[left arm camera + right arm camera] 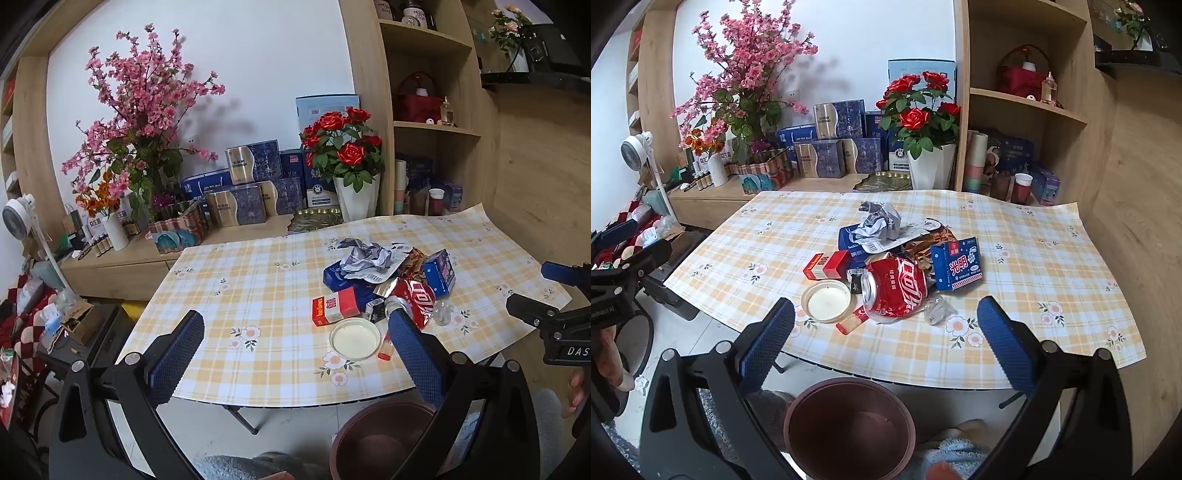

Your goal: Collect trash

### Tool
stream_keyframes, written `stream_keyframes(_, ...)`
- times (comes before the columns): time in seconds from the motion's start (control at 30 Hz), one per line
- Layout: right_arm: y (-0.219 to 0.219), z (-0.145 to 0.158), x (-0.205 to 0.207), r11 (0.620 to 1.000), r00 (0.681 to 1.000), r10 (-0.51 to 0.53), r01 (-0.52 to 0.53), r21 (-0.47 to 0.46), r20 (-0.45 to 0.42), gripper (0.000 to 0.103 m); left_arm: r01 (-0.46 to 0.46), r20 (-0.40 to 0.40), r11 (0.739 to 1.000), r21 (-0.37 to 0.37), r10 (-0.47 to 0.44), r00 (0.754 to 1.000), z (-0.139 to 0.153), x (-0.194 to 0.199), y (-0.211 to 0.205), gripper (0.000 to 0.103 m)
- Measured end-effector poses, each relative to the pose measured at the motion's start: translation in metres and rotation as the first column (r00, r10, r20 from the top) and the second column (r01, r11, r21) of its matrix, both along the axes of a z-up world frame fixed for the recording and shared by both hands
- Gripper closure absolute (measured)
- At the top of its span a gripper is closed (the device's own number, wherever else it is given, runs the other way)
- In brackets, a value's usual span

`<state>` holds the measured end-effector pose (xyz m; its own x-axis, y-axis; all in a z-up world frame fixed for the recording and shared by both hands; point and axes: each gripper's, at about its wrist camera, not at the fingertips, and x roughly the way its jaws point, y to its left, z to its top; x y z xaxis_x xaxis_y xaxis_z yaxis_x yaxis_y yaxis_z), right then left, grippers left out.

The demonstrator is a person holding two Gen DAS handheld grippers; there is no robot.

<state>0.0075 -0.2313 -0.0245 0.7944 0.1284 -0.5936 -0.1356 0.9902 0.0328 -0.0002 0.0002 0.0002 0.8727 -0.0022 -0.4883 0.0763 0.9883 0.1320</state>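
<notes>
A trash pile lies on the checked table point(1015, 317): a crushed red cola can point(899, 290) point(415, 295), a white round lid point(826, 301) point(355, 338), a red-and-white box point(827, 265) point(334, 305), a blue carton point(956, 264) point(439, 271), crumpled paper point(881, 221) point(365, 256), a blue flat pack point(338, 275), clear plastic point(938, 308) and a small red tube point(849, 321) point(385, 349). A brown bin point(851, 424) point(380, 439) stands on the floor below the table's front edge. My left gripper point(295, 339) and right gripper point(886, 325) are open, empty, held near the front edge.
A sideboard behind the table holds pink blossoms point(144, 110), red roses in a white pot point(919, 114) and blue gift boxes point(255, 184). Wooden shelves point(1027, 99) rise at right. A white fan point(18, 218) and clutter stand at left.
</notes>
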Motion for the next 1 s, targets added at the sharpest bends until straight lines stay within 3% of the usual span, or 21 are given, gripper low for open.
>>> stream_keyframes(1.0,-0.0026,0.0059,-0.003,1.0,1.0,-0.005,0.005,0.011,0.012,0.006,0.004,-0.007,1.0,-0.007,-0.004,1.0,-0.0023,-0.0004,0.003,0.005)
